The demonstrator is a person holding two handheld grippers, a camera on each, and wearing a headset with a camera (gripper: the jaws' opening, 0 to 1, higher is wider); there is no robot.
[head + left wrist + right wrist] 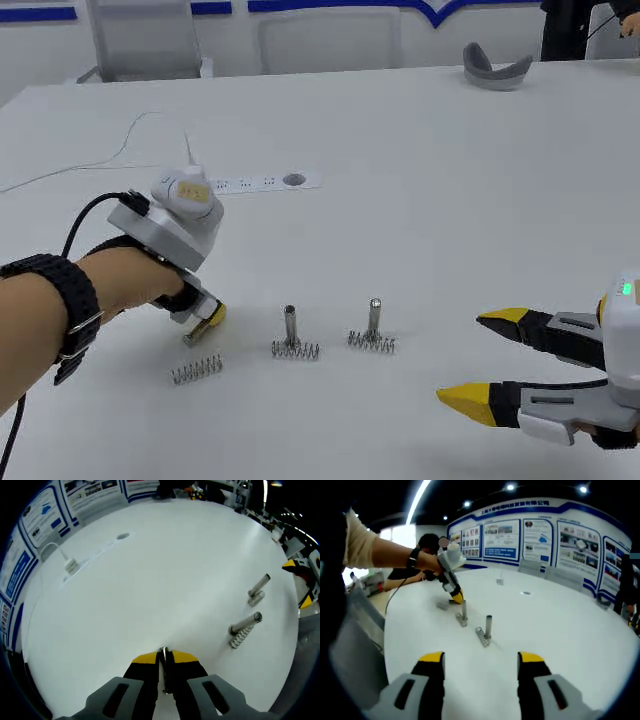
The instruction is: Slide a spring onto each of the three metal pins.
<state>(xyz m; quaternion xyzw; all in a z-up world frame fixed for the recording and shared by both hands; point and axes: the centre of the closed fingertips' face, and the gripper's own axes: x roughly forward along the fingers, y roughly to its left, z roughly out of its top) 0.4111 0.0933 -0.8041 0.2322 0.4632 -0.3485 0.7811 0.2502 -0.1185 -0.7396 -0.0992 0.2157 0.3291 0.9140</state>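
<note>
Head view: my left gripper (203, 327) has its jaws clamped on a pin (163, 656) down at the surface (420, 180). My right gripper (462, 358) holds its jaws apart. Two upright pins (290, 322) each have a spring (295, 350) lying at the foot, and a loose spring (196, 370) lies nearby.

We see bright even light, a long ceiling strip lamp (418, 500) glaring, faint shadows on the white matte tabletop (420, 180), fisheye-bent blurry edges.
</note>
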